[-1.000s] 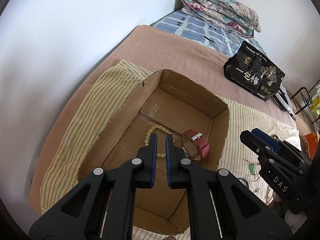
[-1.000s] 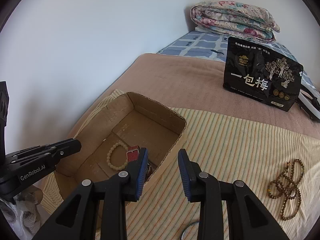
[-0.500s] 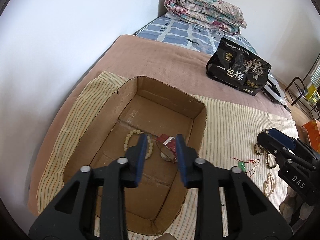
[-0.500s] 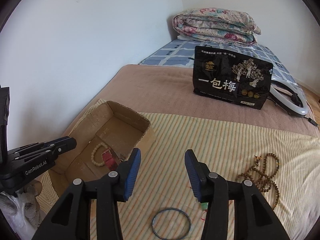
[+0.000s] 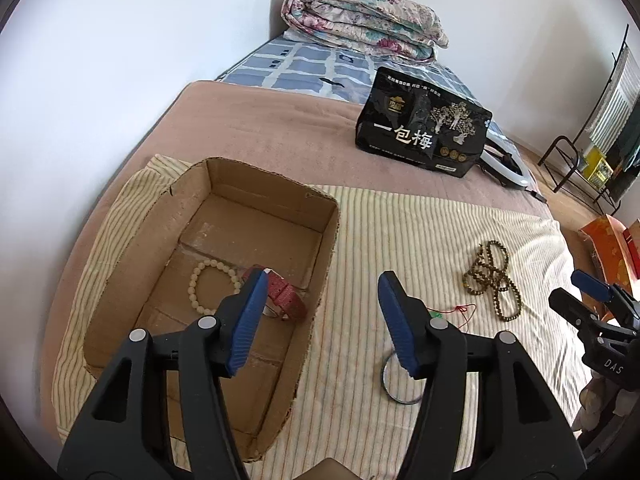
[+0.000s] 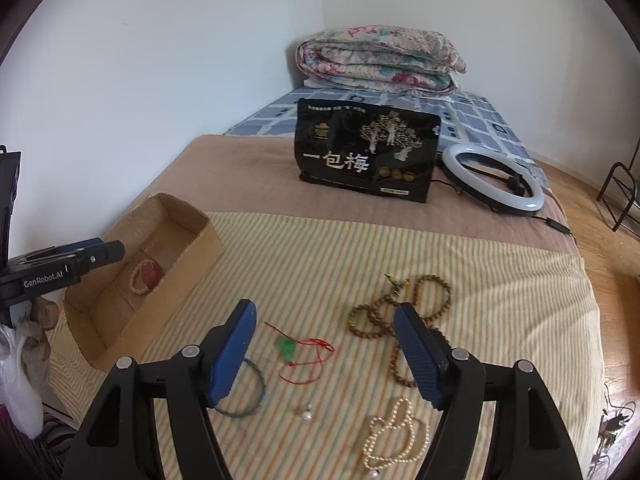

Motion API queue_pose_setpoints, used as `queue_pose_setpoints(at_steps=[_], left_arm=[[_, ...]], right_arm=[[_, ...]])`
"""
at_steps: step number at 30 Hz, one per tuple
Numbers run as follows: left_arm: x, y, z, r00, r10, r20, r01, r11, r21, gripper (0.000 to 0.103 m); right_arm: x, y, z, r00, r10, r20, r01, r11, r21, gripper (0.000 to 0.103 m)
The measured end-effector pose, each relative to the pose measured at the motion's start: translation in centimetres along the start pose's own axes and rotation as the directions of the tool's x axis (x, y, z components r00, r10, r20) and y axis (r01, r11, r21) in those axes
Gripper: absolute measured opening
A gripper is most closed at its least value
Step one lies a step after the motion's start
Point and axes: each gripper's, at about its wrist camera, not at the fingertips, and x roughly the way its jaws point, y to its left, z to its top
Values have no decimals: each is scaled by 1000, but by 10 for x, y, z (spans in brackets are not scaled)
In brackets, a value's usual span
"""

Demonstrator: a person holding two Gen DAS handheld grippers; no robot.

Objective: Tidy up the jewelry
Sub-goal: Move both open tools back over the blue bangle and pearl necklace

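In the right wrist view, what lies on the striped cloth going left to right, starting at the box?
cardboard box → blue bangle → green pendant on red cord → small pearl → brown bead strands

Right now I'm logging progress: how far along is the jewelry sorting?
Done: a cream bead bracelet and red watch strap lie in the cardboard box. In hand: nothing; left gripper and right gripper are both open. Left on the striped cloth: brown bead strands, green pendant, blue bangle, pearl necklace, loose pearl.
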Motion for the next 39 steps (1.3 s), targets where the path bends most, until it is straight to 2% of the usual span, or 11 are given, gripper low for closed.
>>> queue_pose_setpoints(at_steps=[5, 10, 13, 21, 27, 31, 36, 39], left_arm=[[-2, -22, -8, 1000, -23, -3, 23, 998, 53, 63], [-4, -47, -24, 998, -64, -18, 66, 993, 100, 69], [0, -63, -39, 994, -99, -52, 104, 987, 119, 71], [31, -89, -87, 981, -107, -160, 132, 979, 155, 72], [50, -94, -106, 977, -72, -199, 106, 981, 163, 72], [61, -99, -115, 979, -26, -204, 68, 977, 201, 72], [73, -98, -118, 974, -9, -227, 49, 983, 175, 72], [78, -99, -117, 972, -4, -234, 44, 985, 167, 72]], right_arm=[[-15, -31, -21, 1000, -29, -10, 29, 998, 47, 84], [-20, -56, -44, 998, -51, -34, 54, 993, 105, 85], [-16, -66, -59, 997, -55, -55, 62, 988, 138, 86], [-7, -79, -84, 993, -77, -88, 91, 981, 171, 87], [0, -90, -98, 993, -76, -93, 94, 974, 208, 88], [8, -95, -104, 993, -68, -99, 90, 968, 233, 94], [20, -93, -108, 991, -52, -120, 77, 973, 217, 94], [26, -89, -109, 991, -44, -123, 68, 977, 201, 100]])
